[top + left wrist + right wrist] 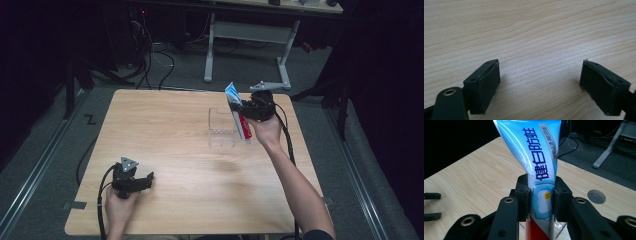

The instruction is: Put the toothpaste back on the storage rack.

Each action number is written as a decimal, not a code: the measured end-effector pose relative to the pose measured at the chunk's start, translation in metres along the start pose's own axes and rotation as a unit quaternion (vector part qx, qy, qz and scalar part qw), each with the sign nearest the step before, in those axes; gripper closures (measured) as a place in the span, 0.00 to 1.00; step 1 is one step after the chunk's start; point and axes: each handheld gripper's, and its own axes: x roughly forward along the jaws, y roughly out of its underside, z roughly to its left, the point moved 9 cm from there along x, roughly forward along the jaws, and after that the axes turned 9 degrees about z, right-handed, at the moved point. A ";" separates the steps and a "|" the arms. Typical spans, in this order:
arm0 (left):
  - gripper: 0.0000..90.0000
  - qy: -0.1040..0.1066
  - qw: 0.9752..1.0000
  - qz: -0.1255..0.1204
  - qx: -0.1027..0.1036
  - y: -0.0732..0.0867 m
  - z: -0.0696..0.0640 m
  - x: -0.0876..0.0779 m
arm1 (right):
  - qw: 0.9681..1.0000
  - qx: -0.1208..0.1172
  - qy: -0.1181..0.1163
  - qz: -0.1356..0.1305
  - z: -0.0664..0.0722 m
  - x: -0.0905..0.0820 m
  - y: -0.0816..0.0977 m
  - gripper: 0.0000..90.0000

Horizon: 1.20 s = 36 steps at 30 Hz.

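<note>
Gripping a blue, white and red toothpaste tube by its middle, the right gripper holds it above the table's far right part, beside a clear plastic box; the tube tilts, crimped end up, red end low at the box's right wall; the table's right edge lies near; the left gripper rests near the front left corner, jaws wide apart on nothing; bare wood spans between the two grippers.

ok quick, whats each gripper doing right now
left gripper: open, nothing between its jaws, low over the table
right gripper: shut on the toothpaste tube
</note>
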 end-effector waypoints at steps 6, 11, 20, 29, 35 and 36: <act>0.19 0.000 1.000 0.000 0.000 0.000 0.000 0.000 | 1.000 0.000 0.001 -0.002 0.000 0.008 -0.007 0.78; 0.19 0.000 1.000 0.000 0.000 0.000 0.000 0.000 | 1.000 0.005 0.000 -0.002 -0.001 0.012 -0.012 0.78; 0.19 0.000 1.000 0.000 0.000 0.000 0.000 0.000 | 1.000 0.003 0.007 -0.011 -0.002 0.016 -0.028 0.78; 0.19 0.000 1.000 0.000 0.000 0.000 0.000 0.000 | 1.000 0.002 0.012 -0.018 -0.003 0.023 -0.043 0.78; 0.19 0.000 1.000 0.000 0.001 0.000 0.000 0.000 | 1.000 0.006 0.010 -0.022 -0.004 0.027 -0.048 0.78; 0.19 0.000 1.000 0.001 0.001 0.000 0.000 0.000 | 1.000 0.006 0.010 -0.022 -0.004 0.027 -0.048 0.78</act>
